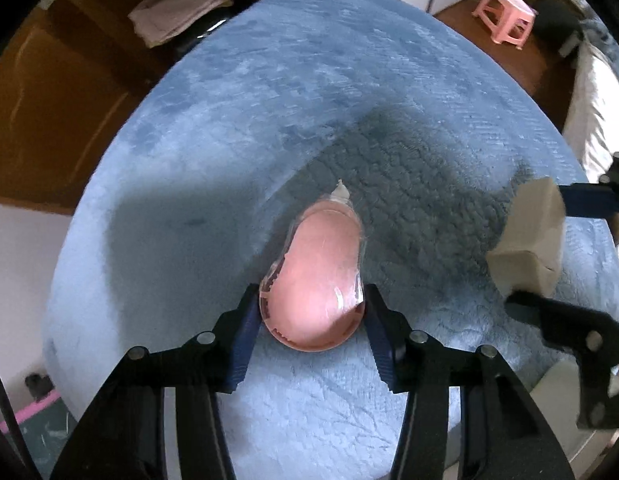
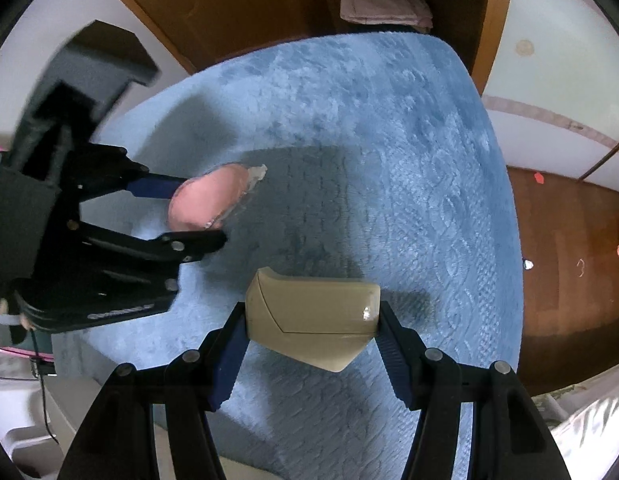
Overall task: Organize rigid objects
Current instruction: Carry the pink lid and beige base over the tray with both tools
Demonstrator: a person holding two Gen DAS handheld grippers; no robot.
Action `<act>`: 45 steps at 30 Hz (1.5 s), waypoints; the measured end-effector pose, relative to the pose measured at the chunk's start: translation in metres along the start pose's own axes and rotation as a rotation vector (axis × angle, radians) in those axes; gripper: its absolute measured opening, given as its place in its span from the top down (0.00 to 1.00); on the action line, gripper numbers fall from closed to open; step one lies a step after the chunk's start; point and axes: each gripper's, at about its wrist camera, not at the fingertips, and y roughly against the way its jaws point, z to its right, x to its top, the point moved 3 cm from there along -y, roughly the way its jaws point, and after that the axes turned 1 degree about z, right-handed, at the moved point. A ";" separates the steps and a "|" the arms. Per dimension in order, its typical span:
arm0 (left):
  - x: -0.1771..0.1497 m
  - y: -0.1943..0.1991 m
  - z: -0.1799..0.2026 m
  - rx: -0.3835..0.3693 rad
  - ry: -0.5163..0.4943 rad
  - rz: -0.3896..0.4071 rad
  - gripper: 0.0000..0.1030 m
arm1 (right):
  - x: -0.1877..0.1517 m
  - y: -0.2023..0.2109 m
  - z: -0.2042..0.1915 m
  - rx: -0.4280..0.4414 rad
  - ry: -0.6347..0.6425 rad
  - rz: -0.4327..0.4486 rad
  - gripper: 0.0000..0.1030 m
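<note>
A pink teardrop-shaped object [image 1: 317, 272] in a clear shell, with a white tip, sits between the pads of my left gripper [image 1: 312, 300], which is shut on it and points down at the blue plush cover [image 1: 269, 120]. The right wrist view shows the same pink object [image 2: 205, 200] held in the left gripper [image 2: 201, 212] at the left. My right gripper [image 2: 311, 320] is shut on a beige angular case [image 2: 309, 304], held over the cover. From the left wrist, the beige case [image 1: 525, 236] and right gripper [image 1: 549, 248] appear at the right edge.
The blue cover ends in a rounded edge, with brown wooden floor [image 2: 569, 260] beyond it. A pink stool [image 1: 505, 16] stands on the floor at the far right. Folded pale cloth [image 1: 181, 8] lies on a wooden shelf. White bedding [image 1: 593, 120] lies to the right.
</note>
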 end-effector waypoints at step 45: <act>-0.268 0.155 0.081 0.192 0.692 0.284 0.48 | -0.179 0.133 -0.130 -0.099 0.202 0.173 0.40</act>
